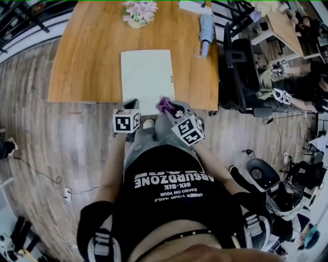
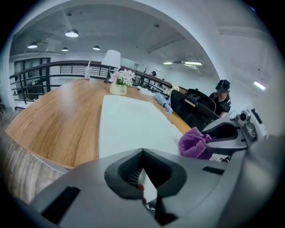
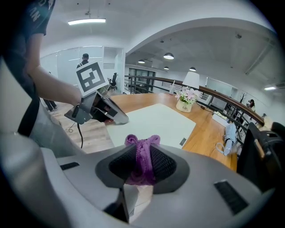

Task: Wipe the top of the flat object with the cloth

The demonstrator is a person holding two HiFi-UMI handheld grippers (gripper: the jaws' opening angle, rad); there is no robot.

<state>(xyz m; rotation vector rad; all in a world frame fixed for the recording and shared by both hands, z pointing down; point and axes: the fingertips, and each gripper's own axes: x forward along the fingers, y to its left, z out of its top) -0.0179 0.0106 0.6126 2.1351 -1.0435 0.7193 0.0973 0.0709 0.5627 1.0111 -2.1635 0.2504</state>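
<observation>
Nearest the lens: black printed shirt [image 1: 164, 199] on the person's torso, forearms reaching forward on either side.

Held tool, own right: right gripper [image 1: 168, 107], jaws clamped on purple cloth [image 1: 164, 104], a fold bunched between the pads and poking out past the tips.

Held tool, own left: left gripper [image 1: 131, 106], jaws together at the tips, nothing seen between them; set just beside the near left corner of the flat object.

Task piece: flat object [image 1: 147, 77], a pale rectangular sheet lying flat on the wooden tabletop [image 1: 87, 61], near short edge at the tabletop's near edge, long axis running straight away from the person.

Governing relation: flat object directly ahead of the cloth-bearing jaws and below them; cloth poised at the near short edge, right of centre; contact with the surface not determinable.

Judgement: wiping apparently at its start, almost the whole top lying beyond the cloth. Right gripper the working one; strokes best pushed forward along the long axis. Left gripper well placed to steady the near corner.

Bystanding items: flower pot [image 1: 139, 13] beyond the far edge; folded umbrella [image 1: 206, 28] off to the right, apart from the flat object.
</observation>
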